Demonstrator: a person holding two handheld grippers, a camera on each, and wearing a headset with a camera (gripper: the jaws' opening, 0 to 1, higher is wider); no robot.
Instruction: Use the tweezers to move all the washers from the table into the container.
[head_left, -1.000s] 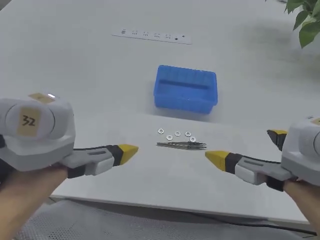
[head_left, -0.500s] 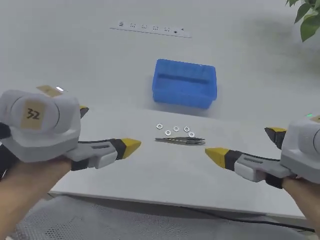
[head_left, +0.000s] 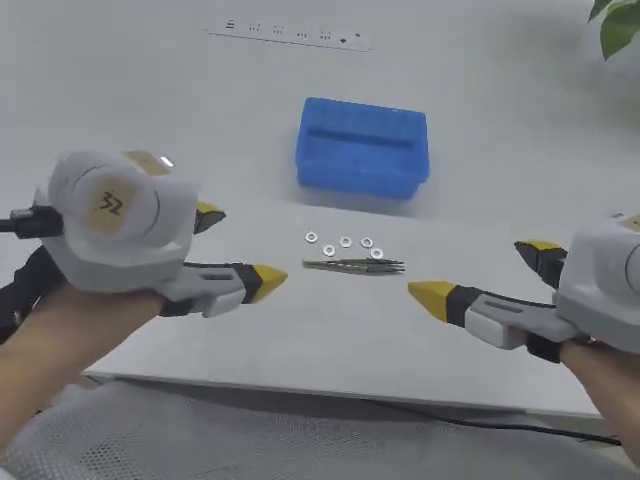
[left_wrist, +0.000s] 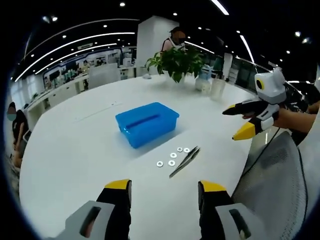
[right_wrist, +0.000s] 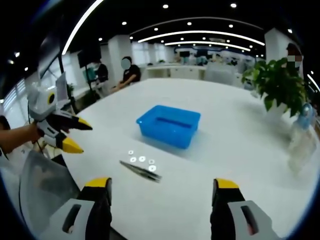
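Opening step: tweezers (head_left: 353, 265) not yet picked up, every washer out of the container (head_left: 355, 182)

Five washers (head_left: 345, 242) lie loose on the table (head_left: 200, 90) just in front of the blue container, and the tweezers rest flat just beyond them on the side away from the container, held by nothing. Whether their arms are parted I cannot tell. The left gripper (left_wrist: 165, 187) and right gripper (right_wrist: 162, 181) hover well short of the container, one to each side, jaws spread and empty. Next, I judge, one gripper must close across the thin tweezers and lift them cleanly, without scattering the washers beside them
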